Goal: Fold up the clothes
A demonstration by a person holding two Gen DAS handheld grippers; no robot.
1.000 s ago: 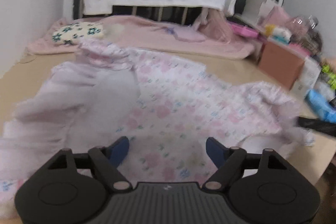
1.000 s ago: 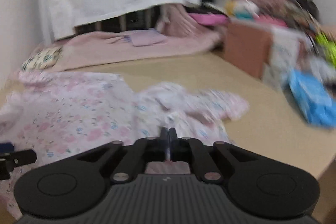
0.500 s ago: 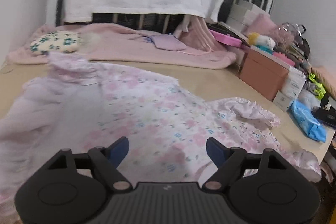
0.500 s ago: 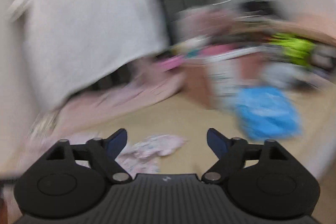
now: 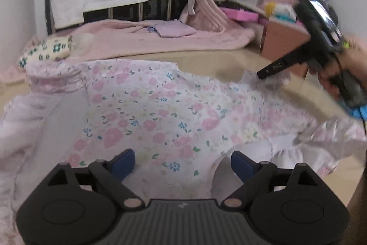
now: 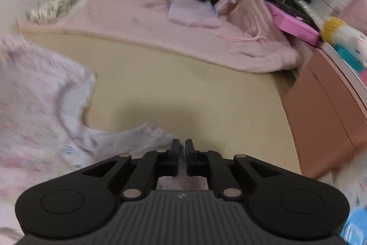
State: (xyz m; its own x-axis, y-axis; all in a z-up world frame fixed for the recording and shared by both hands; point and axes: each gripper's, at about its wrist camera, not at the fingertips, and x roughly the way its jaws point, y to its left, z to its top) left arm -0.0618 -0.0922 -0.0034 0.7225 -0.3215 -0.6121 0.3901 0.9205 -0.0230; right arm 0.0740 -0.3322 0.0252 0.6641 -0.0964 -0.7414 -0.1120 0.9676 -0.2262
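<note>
Pink floral cotton garment (image 5: 174, 111), spread flat on tan mat (image 6: 183, 88): far-right frilled edge pinched by closing right gripper (image 6: 182, 153), to be drawn leftward evenly; left gripper (image 5: 181, 162) opening, empty.

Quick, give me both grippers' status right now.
Left gripper: jaws opening, wide apart above the floral garment, gripping nothing.
Right gripper: jaws closing, nearly shut, on the garment's frilled edge.

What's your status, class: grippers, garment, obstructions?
Left gripper opening over floral garment. Right gripper closing on its frilled edge. Nothing in the way.
</note>
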